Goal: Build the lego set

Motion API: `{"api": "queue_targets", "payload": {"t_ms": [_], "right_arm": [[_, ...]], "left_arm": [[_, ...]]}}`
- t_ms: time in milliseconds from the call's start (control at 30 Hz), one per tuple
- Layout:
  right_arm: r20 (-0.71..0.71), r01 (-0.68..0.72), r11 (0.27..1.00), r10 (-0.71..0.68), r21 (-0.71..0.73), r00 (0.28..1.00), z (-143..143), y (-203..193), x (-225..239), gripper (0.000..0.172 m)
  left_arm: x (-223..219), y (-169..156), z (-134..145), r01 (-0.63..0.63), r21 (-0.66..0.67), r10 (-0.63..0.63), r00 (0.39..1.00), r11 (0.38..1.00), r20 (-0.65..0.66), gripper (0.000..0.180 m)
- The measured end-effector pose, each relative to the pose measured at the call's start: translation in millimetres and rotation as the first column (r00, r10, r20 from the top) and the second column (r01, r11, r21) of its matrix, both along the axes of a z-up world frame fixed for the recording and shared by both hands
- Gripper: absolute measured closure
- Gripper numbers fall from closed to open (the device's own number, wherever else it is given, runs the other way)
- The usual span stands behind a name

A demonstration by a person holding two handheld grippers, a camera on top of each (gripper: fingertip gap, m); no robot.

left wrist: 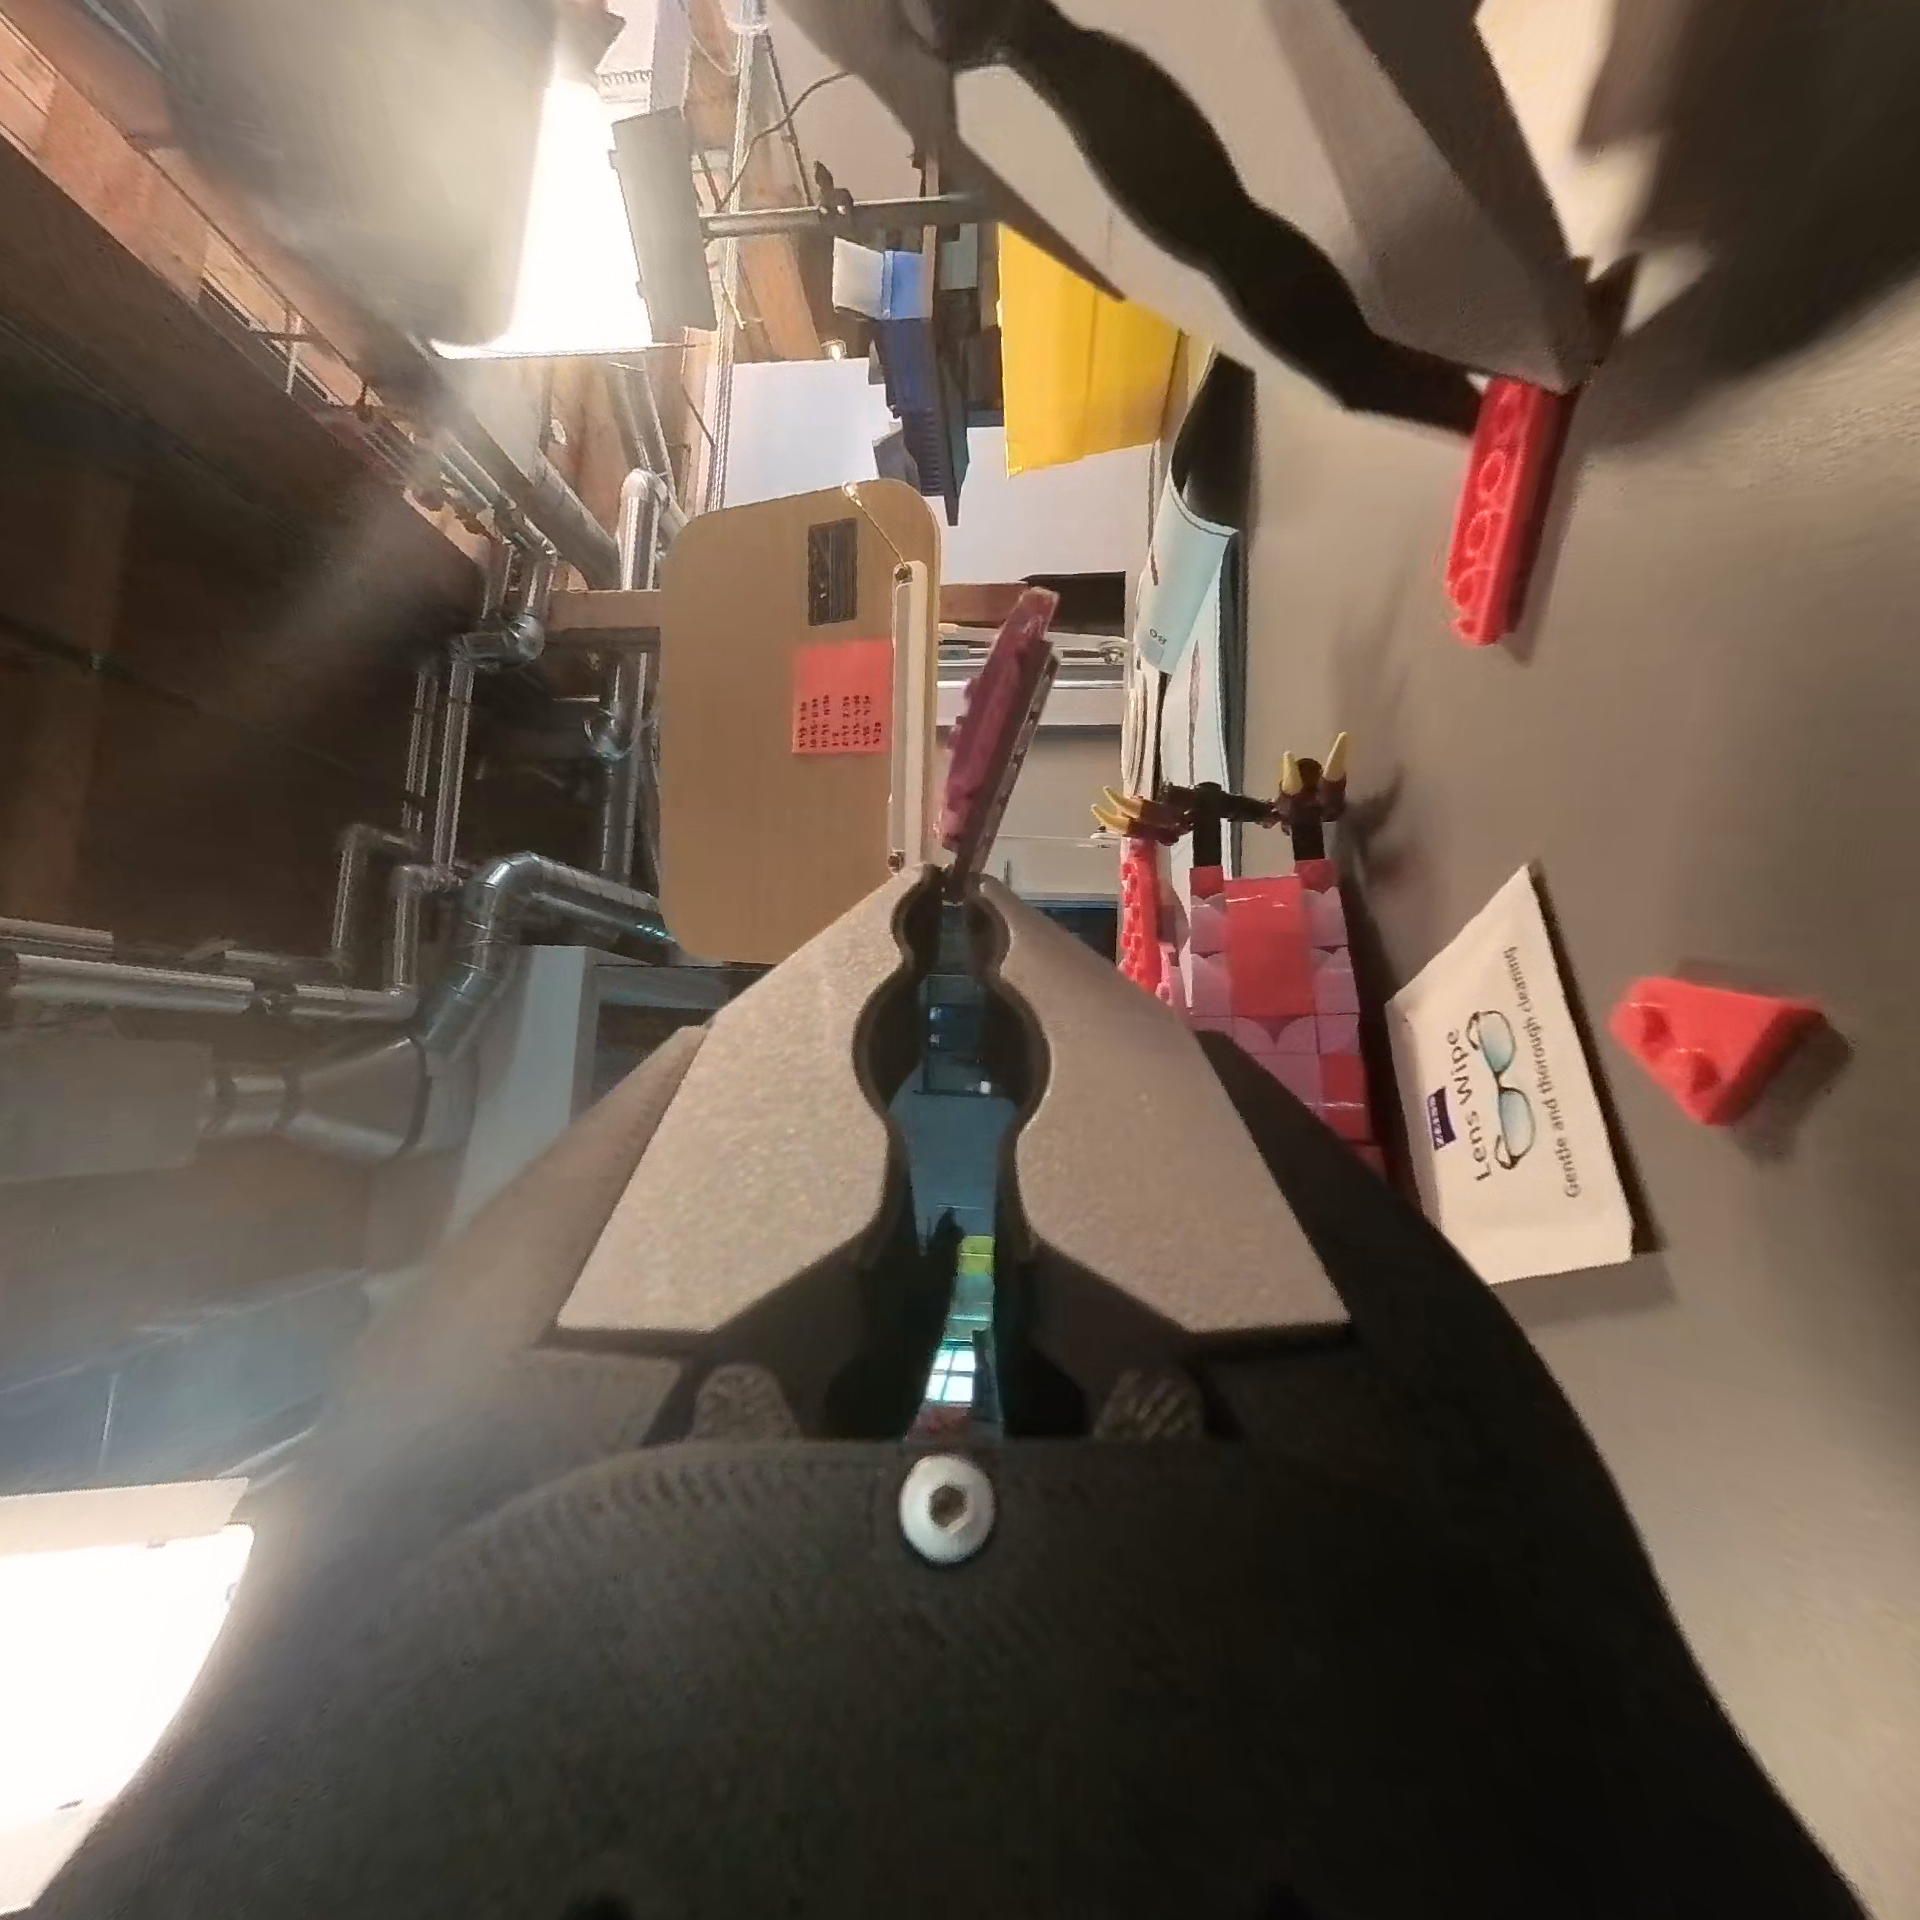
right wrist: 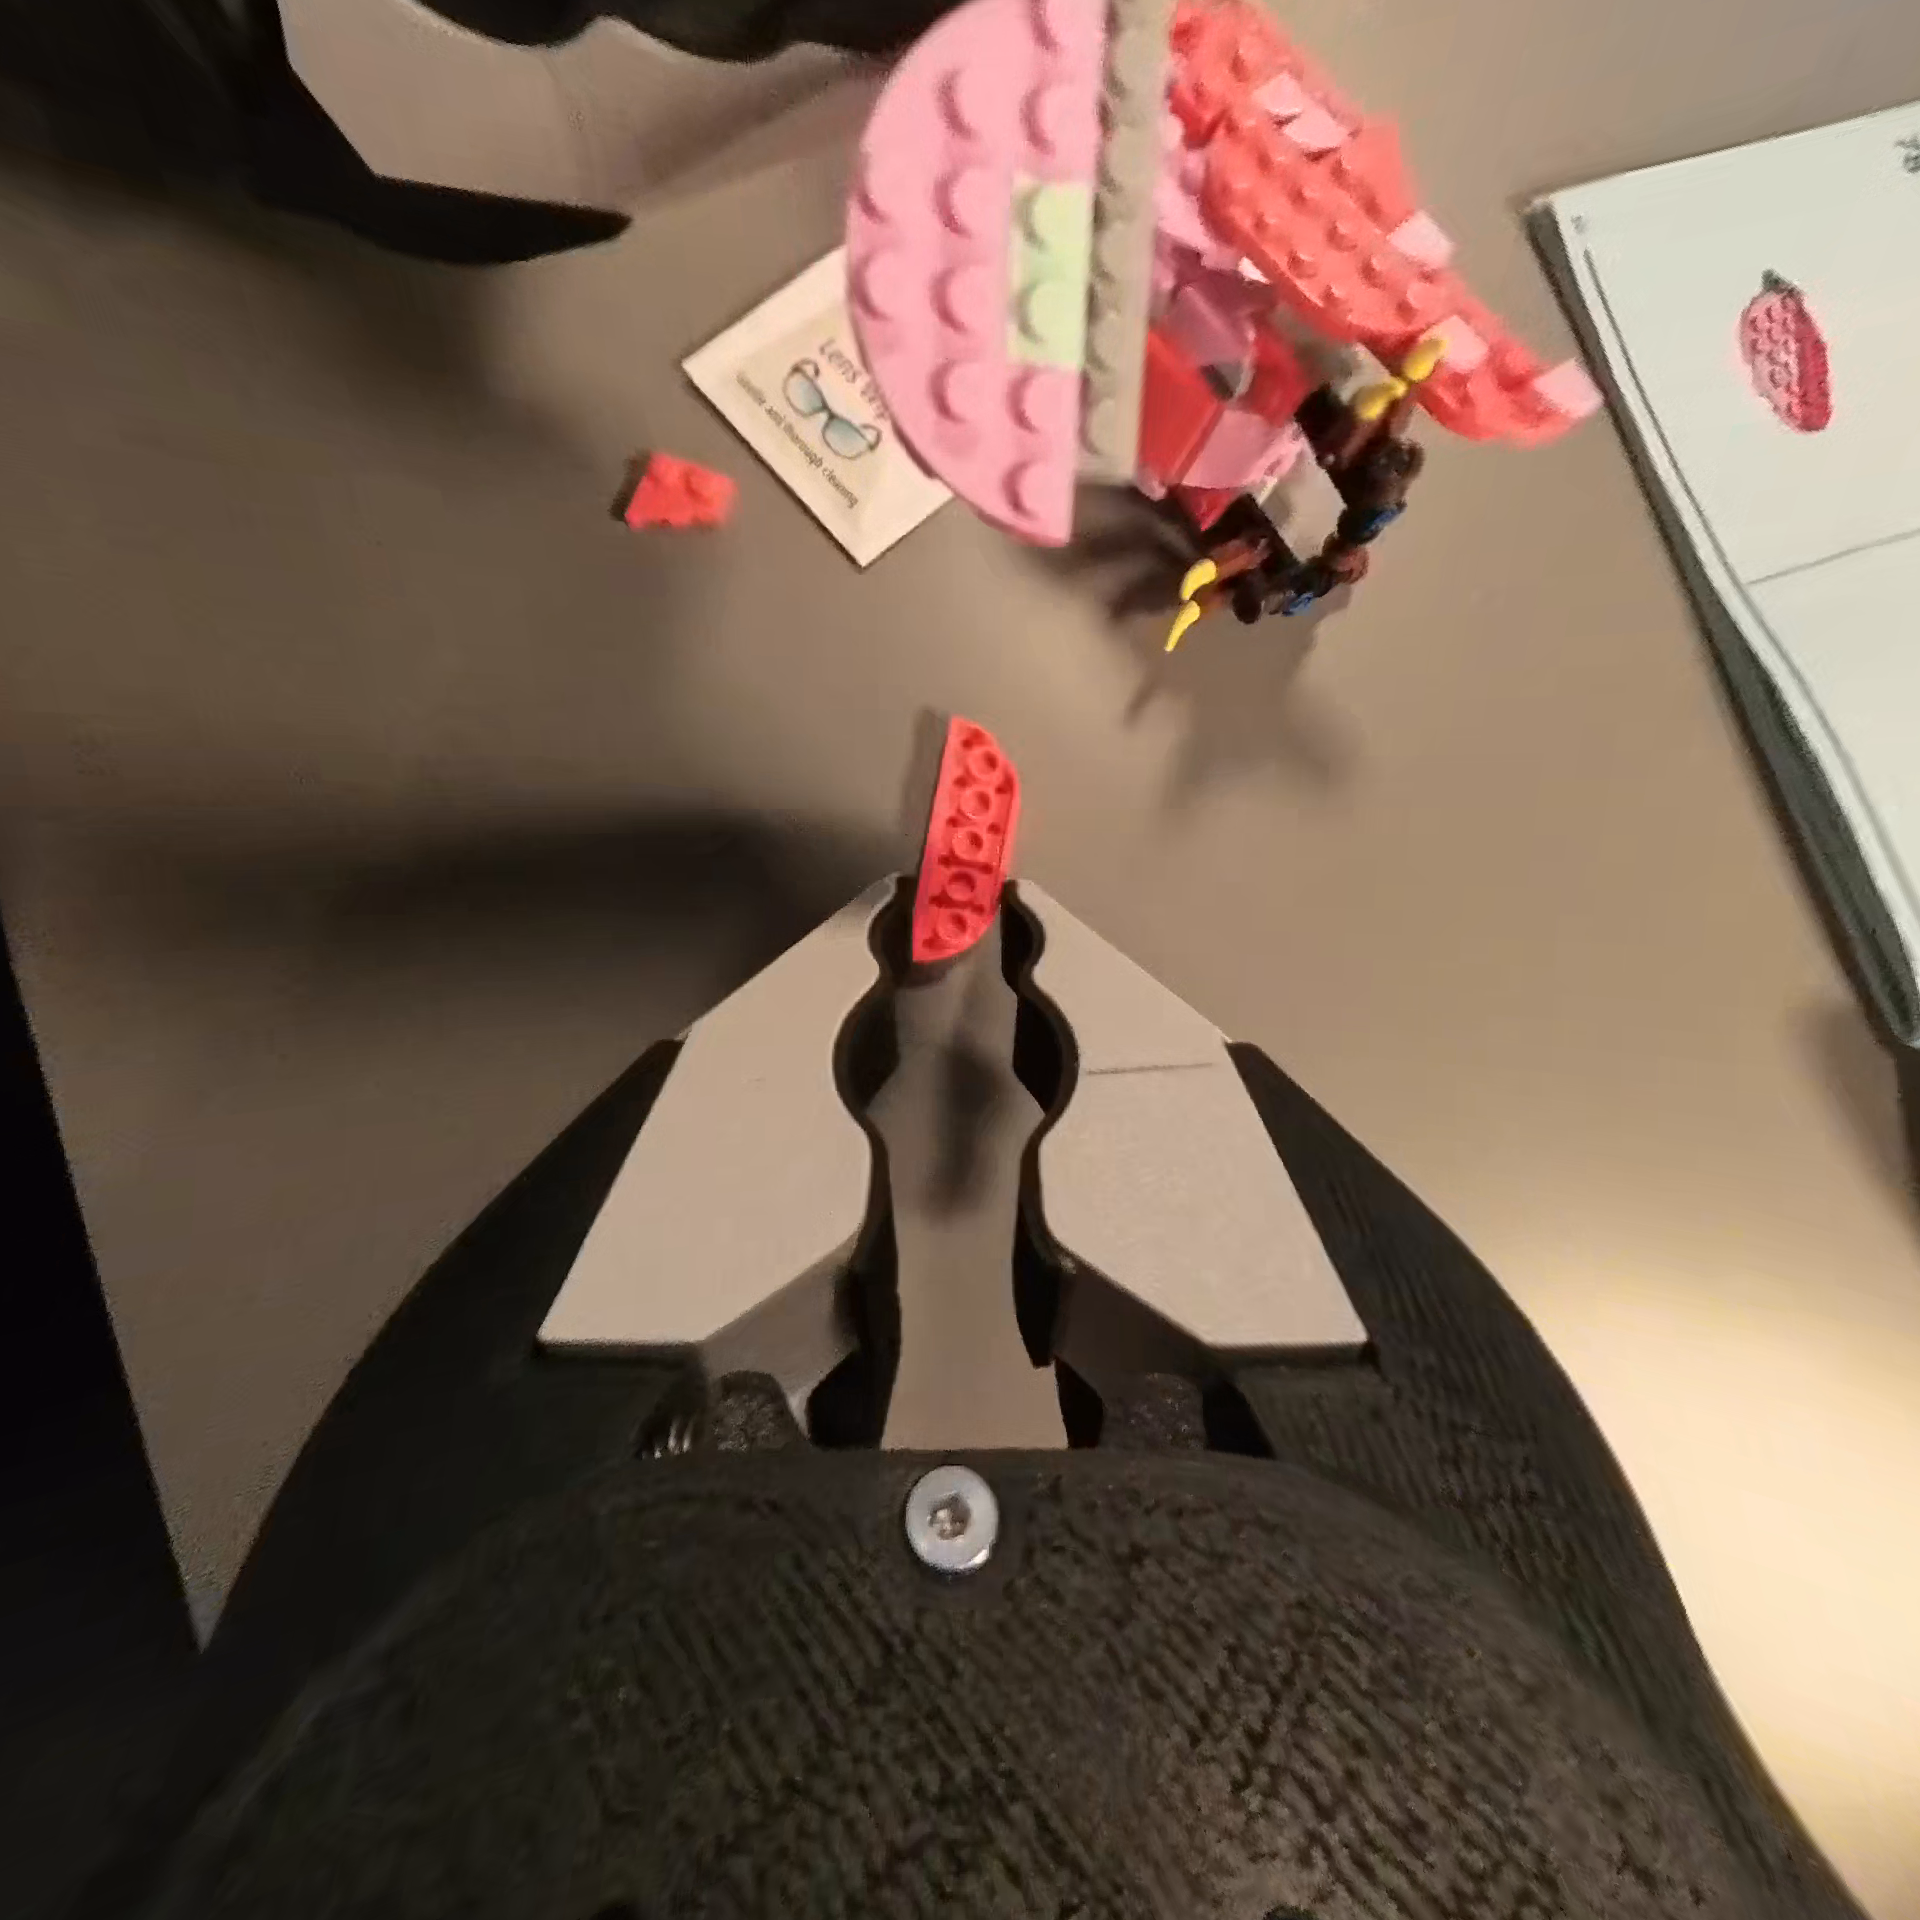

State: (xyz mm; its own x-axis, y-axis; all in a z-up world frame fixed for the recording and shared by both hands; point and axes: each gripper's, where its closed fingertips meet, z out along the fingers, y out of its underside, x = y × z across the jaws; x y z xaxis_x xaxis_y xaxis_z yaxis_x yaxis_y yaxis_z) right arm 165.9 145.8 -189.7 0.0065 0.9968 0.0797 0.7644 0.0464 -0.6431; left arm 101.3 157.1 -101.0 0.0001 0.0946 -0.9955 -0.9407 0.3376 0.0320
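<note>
left tool (left wrist: 961, 883) pinches a purple plate (left wrist: 997, 727) upright at frame centre, while right tool (right wrist: 956, 894) clamps a red curved plate (right wrist: 961, 842), long axis pointing up-frame toward the pink model (right wrist: 1091, 260) on the bench (right wrist: 416, 675).

Blurred pink-and-red brick model (right wrist: 1195, 270), cropped by the top edge; white booklet (right wrist: 1766, 520) cut off at right.

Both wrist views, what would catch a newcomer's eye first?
The pink and red brick model standing on the grey table at the top of the right view. Below it, the right gripper pinches a red curved plate; the left gripper grips a purple plate.
</note>
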Motion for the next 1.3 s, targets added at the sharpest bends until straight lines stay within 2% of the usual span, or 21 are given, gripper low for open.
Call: {"api": "queue_targets", "payload": {"t_ms": [100,167,200,233,300,333,367,433,467,533,633,700,767,800,833,900,933,1000,1067,1133,1300], "right_arm": [[0.078,-0.078,0.970,0.062,0.230,0.995,3.6,12.2,2.8,0.158],[0.149,-0.164,0.863,0.104,0.478,0.983,13.1,29.7,6.7,0.158],[0.207,-0.230,0.762,0.128,0.605,0.970,19.2,38.6,9.3,0.158],[0.285,-0.318,0.624,0.156,0.713,0.946,24.7,45.6,11.9,0.159],[0.494,-0.518,0.277,0.154,0.810,0.856,31.5,56.6,18.7,0.159],[0.598,-0.610,0.101,0.128,0.786,0.791,31.8,59.9,22.0,0.158],[0.680,-0.680,-0.040,0.101,0.732,0.726,29.6,61.4,25.3,0.158],[0.770,-0.744,-0.211,0.091,0.634,0.631,22.9,57.9,29.7,0.158],[0.794,-0.755,-0.259,0.096,0.602,0.600,21.4,54.3,31.6,0.158],[0.831,-0.775,-0.306,0.138,0.553,0.538,14.7,42.6,36.8,0.158],[0.844,-0.776,-0.334,0.232,0.535,0.483,5.6,21.4,42.2,0.166],[0.817,-0.772,-0.282,0.298,0.570,0.494,5.4,13.3,44.8,0.157],[0.745,-0.761,-0.132,0.364,0.635,0.558,10.5,10.3,46.7,0.145],[0.687,-0.744,-0.016,0.397,0.668,0.609,13.6,9.6,47.5,0.144],[0.613,-0.717,0.140,0.423,0.683,0.667,15.1,9.1,49.5,0.145],[0.427,-0.615,0.505,0.446,0.605,0.786,13.2,3.6,54.5,0.149],[0.326,-0.544,0.646,0.436,0.535,0.839,14.0,0.3,54.7,0.150],[0.183,-0.397,0.823,0.352,0.407,0.918,16.9,3.5,55.3,0.150],[0.131,-0.273,0.922,0.245,0.274,0.961,13.8,9.7,60.7,0.150],[0.095,-0.188,0.969,0.174,0.158,0.980,10.1,11.7,64.7,0.147],[0.069,-0.071,0.990,0.080,-0.121,0.994,-0.1,4.7,71.7,0.144]], "left_arm": [[0.4,0.1,-1.1,0.002,-0.008,-0.002,1.000,1.000,0.001,0.178],[1.0,-0.3,-1.4,0.006,-0.013,-0.006,1.000,1.000,0.002,0.178],[1.2,-0.4,-1.8,0.006,-0.017,-0.006,1.000,1.000,0.002,0.178],[1.6,-0.4,-1.9,0.007,-0.019,-0.007,1.000,1.000,0.003,0.178],[2.6,-0.9,-2.3,0.012,-0.021,-0.012,1.000,1.000,0.002,0.179],[3.3,-1.3,-2.6,0.014,-0.023,-0.014,1.000,1.000,0.001,0.178],[4.0,-1.5,-3.0,0.017,-0.026,-0.017,1.000,1.000,0.000,0.178],[5.6,-2.5,-3.6,0.023,-0.028,-0.023,1.000,0.999,-0.001,0.178],[6.5,-3.0,-3.8,0.027,-0.028,-0.028,1.000,0.999,-0.003,0.178],[8.4,-4.3,-3.6,0.037,-0.024,-0.037,0.999,0.999,-0.005,0.178],[11.1,-6.0,-4.2,0.050,-0.024,-0.050,0.999,0.998,-0.007,0.178],[12.3,-6.5,-5.2,0.055,-0.026,-0.055,0.998,0.998,-0.010,0.178],[12.6,-6.2,-6.6,0.055,-0.032,-0.056,0.998,0.998,-0.014,0.178],[12.6,-6.1,-7.2,0.056,-0.034,-0.056,0.998,0.998,-0.016,0.178],[12.4,-6.0,-7.8,0.055,-0.037,-0.056,0.998,0.998,-0.017,0.178],[12.5,-6.0,-8.1,0.058,-0.040,-0.059,0.998,0.998,-0.016,0.178],[12.8,-6.3,-8.2,0.060,-0.041,-0.061,0.998,0.997,-0.016,0.178],[13.9,-7.0,-8.5,0.066,-0.041,-0.067,0.998,0.997,-0.018,0.178],[15.3,-7.9,-8.7,0.073,-0.038,-0.074,0.997,0.997,-0.023,0.178],[16.4,-8.6,-8.6,0.078,-0.035,-0.078,0.997,0.996,-0.024,0.178],[17.1,-9.0,-8.0,0.082,-0.029,-0.083,0.996,0.996,-0.023,0.178]]}}
